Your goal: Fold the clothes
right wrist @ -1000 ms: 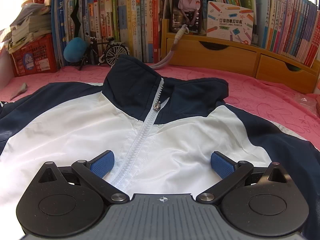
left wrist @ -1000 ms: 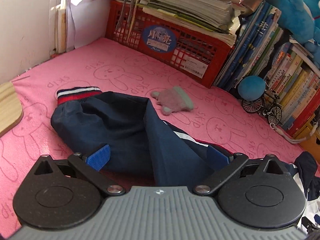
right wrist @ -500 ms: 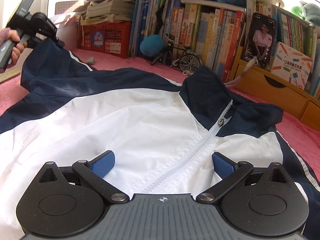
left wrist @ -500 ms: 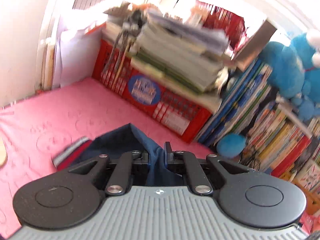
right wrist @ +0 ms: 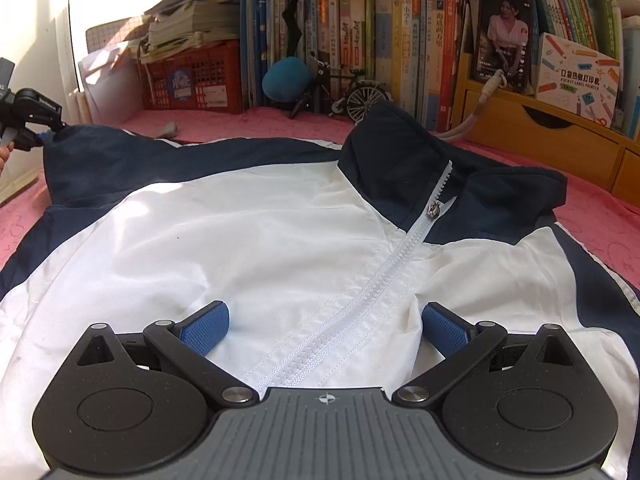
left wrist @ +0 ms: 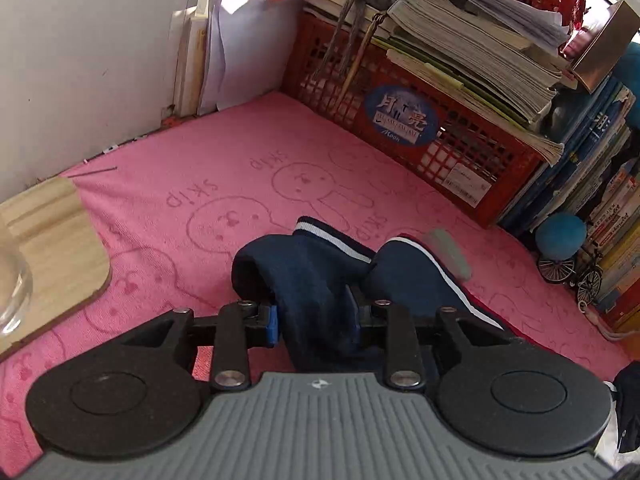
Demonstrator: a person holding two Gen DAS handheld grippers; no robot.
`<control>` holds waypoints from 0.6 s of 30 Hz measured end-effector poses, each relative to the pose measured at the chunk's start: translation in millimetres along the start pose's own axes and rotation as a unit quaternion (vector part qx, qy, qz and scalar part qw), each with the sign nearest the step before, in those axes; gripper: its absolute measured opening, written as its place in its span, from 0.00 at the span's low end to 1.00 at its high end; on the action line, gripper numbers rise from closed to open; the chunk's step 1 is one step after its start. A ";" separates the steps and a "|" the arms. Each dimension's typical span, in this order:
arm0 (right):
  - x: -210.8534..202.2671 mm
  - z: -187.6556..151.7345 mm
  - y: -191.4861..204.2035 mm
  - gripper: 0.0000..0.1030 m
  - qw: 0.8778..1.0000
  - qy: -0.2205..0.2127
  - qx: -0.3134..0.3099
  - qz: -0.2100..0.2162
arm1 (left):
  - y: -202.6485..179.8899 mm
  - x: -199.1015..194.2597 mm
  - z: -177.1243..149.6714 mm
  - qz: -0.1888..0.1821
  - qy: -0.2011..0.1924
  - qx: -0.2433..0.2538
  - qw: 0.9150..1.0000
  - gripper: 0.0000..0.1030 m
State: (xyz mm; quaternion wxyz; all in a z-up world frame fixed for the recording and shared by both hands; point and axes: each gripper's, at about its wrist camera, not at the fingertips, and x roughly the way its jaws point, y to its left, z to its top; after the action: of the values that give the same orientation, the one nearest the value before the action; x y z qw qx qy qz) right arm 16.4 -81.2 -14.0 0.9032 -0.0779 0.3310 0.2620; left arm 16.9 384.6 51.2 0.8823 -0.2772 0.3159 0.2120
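A navy and white zip jacket point(right wrist: 280, 240) lies front up on the pink mat point(left wrist: 240, 168), its collar point(right wrist: 400, 148) towards the bookshelf. My left gripper point(left wrist: 314, 320) has the bunched navy sleeve point(left wrist: 316, 280) with its striped cuff between its blue pads; the jaws are opening but still touch the cloth on both sides. From the right wrist view, that left gripper point(right wrist: 38, 136) holds the sleeve end at the far left. My right gripper point(right wrist: 324, 320) stands open low over the white chest, with the zipper point(right wrist: 400, 256) running between its fingers.
A red crate point(left wrist: 420, 128) under stacked books lines the back. A wooden board point(left wrist: 48, 248) lies at the left, a small grey cloth piece point(left wrist: 448, 252) beyond the sleeve. A blue ball point(left wrist: 560, 236), a model bicycle point(right wrist: 356, 96) and a wooden drawer unit point(right wrist: 540, 144) stand by the bookshelf.
My left gripper shut on the sleeve, lifted it, then came back down with it; its jaws now stand a little wider. The right gripper stayed open and swung slightly over the jacket.
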 end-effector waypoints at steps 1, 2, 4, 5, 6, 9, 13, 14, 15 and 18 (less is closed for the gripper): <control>0.3 0.2 0.1 1.00 1.000 0.000 0.000 0.000 | 2.2 -1.9 -3.2 -0.007 -0.005 -0.012 1.000 0.28; 0.3 0.2 0.0 1.00 1.000 0.000 0.000 0.000 | 0.1 -4.0 -4.7 -0.010 -0.013 -0.018 1.000 0.28; 0.3 0.2 -0.2 1.00 1.000 0.000 0.000 0.000 | -16.8 -17.6 -11.1 -0.043 -0.046 0.016 0.998 0.19; 0.3 0.3 -0.3 1.00 1.000 0.000 0.000 0.000 | -26.3 -25.2 -14.6 -0.061 -0.064 0.037 0.995 0.14; 0.2 0.2 -0.4 1.00 1.000 0.000 0.000 0.000 | -40.6 -34.9 -21.6 -0.092 -0.080 0.079 0.989 0.14; 0.0 0.0 -0.5 1.00 1.000 0.000 -0.001 0.000 | -90.8 -70.8 -68.8 -0.193 -0.077 0.226 0.952 0.15; -0.3 -0.5 0.2 1.00 1.000 -0.001 -0.001 -0.001 | -133.8 -105.4 -155.4 -0.294 -0.014 0.376 0.879 0.22; -0.4 -0.6 0.4 1.00 1.000 -0.001 -0.001 -0.001 | -140.3 -110.5 -179.3 -0.307 0.005 0.413 0.858 0.24; -0.4 -0.8 0.2 1.00 1.000 -0.001 -0.001 -0.001 | -146.8 -115.5 -203.2 -0.319 0.023 0.448 0.834 0.25; -0.3 -1.2 0.1 1.00 1.000 -0.001 -0.001 -0.001 | -152.4 -126.8 -250.8 -0.331 0.051 0.508 0.794 0.36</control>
State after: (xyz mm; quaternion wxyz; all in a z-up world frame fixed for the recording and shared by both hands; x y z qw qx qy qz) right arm 15.5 -81.6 -14.7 0.9039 -0.0787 0.3296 0.2610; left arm -99.8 87.9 28.7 0.8951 0.1127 0.3116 -0.2983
